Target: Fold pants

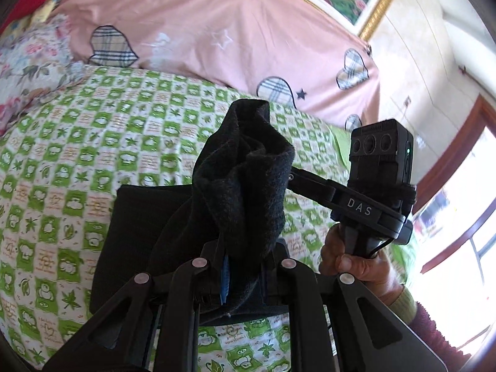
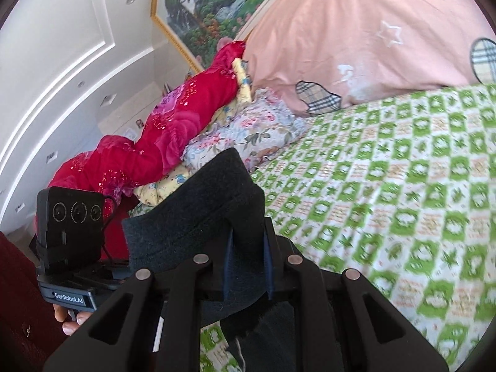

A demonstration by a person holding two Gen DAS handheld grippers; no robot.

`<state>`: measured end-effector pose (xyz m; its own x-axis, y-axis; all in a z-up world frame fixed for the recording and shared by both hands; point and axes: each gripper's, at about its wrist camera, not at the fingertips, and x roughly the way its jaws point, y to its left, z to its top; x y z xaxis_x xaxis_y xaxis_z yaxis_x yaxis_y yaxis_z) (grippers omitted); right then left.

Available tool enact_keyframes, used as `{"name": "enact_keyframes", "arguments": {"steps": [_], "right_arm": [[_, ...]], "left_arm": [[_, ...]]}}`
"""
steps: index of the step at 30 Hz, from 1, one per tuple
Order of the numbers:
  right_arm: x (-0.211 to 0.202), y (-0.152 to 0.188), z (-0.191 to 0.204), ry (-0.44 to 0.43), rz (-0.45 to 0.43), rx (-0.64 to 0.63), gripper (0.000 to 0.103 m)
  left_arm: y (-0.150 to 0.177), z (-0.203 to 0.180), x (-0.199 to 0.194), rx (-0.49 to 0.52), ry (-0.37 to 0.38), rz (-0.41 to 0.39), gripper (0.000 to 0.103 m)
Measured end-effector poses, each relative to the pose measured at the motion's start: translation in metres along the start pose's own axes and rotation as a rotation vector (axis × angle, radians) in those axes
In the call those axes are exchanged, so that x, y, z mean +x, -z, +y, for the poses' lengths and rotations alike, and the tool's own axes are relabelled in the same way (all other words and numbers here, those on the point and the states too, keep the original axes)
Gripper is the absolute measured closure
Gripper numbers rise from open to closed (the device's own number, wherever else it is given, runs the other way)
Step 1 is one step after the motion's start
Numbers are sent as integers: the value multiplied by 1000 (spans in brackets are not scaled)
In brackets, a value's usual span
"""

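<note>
The dark pants point(image 1: 241, 192) are bunched up between the fingers of my left gripper point(image 1: 243, 266), which is shut on them and holds them above the bed; the rest of the pants point(image 1: 139, 235) lies flat below. In the left wrist view the right gripper's body point(image 1: 372, 195) is at the right, its fingers reaching into the cloth. In the right wrist view my right gripper point(image 2: 248, 266) is shut on a fold of the pants point(image 2: 198, 217), lifted off the bed. The left gripper's body point(image 2: 71, 235) is at the left.
A green-and-white checked bed sheet point(image 1: 93, 155) covers the bed, also in the right wrist view point(image 2: 387, 186). A pink quilt with plaid hearts point(image 1: 217, 31) lies at the back. A red quilt point(image 2: 161, 136) and floral bedding point(image 2: 248, 127) are piled at the side. A window point(image 1: 458, 217) is at right.
</note>
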<state>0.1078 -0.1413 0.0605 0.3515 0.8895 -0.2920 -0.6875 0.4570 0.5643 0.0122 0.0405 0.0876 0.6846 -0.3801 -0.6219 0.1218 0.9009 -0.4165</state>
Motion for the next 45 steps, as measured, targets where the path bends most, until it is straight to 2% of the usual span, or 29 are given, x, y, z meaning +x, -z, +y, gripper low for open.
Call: {"name": "enact_keyframes", "arguments": {"steps": [8,17,20,25,28,30,32,34,38,42,45], "right_arm": [[-22,34,-23,59,-9,57,85],[-37,67,-38,174,-5,104,84],[-46,74,-40,254,-8,124,79],[-64,87,-38,405,-3,149,79],[-76,93,-34,460,-13,169,72],[-82,95,-30,483,-27,175,56],[-88,96,-26,504,-44,181,49],[-90,96,-23,515,-49,188,48],[-93,91,-15,573,-42,182,47],[-98,83,-6,623,-57,175,36],[-99,81,1,623,-70,178,32]], "left_arm": [[23,-18,30,75,-20,58,89],[46,-26,62,114,3,126,89],[50,-28,72,140,29,159,85],[58,-29,84,148,33,198,83],[59,-29,82,152,48,203,80],[59,-29,79,156,72,213,73],[60,-30,76,158,99,228,67],[63,-31,73,166,123,239,61],[67,-31,63,174,155,248,60],[65,-23,51,164,149,228,58],[61,-15,43,148,143,208,56]]}}
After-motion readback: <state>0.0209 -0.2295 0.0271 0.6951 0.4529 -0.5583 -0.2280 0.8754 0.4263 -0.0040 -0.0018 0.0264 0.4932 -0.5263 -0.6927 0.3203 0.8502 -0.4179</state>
